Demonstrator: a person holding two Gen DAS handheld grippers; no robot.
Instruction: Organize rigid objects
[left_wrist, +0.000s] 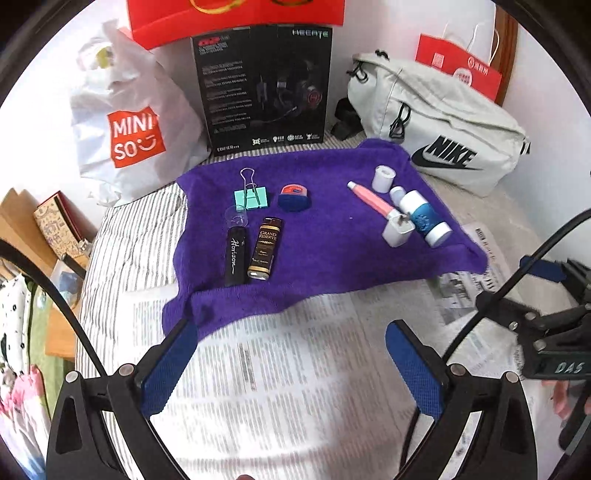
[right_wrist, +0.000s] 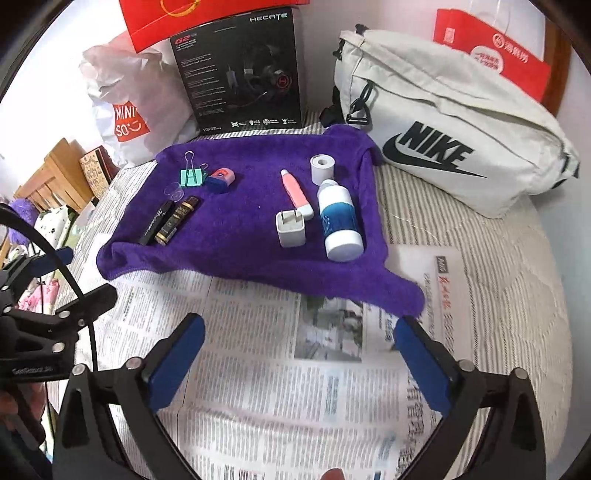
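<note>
The left gripper (left_wrist: 288, 332) hangs over the newspaper (left_wrist: 280, 387) with its blue-padded fingers spread wide and nothing between them; one fingertip sits at the near edge of the purple towel (left_wrist: 325, 251). The right gripper (right_wrist: 299, 328) is likewise wide open and empty above the newspaper, its fingertips just short of the towel's near hem. On the towel the small things lie in two groups. To the left are a black tube (left_wrist: 235, 256) lettered "Horizon" with a clear cap (left_wrist: 236, 218) at its far end, a brown and gold "Grand Reserve" tube (left_wrist: 265, 248) just beside it, a mint binder clip (left_wrist: 251, 195) beyond them, and a blue and pink pencil sharpener (left_wrist: 294, 196) near the clip. To the right are a white charger plug (right_wrist: 291, 229), a pink tube (right_wrist: 295, 192) whose end touches the plug, a white and blue bottle (right_wrist: 338, 219) lying just beside both, and a white roll (right_wrist: 322, 168) standing beyond the bottle. Behind the towel stand a black headset box (left_wrist: 264, 85), a white Miniso bag (left_wrist: 125, 122), and a pale Nike bag (right_wrist: 450, 136). Red paper bags (right_wrist: 491, 55) lean against the wall.
</note>
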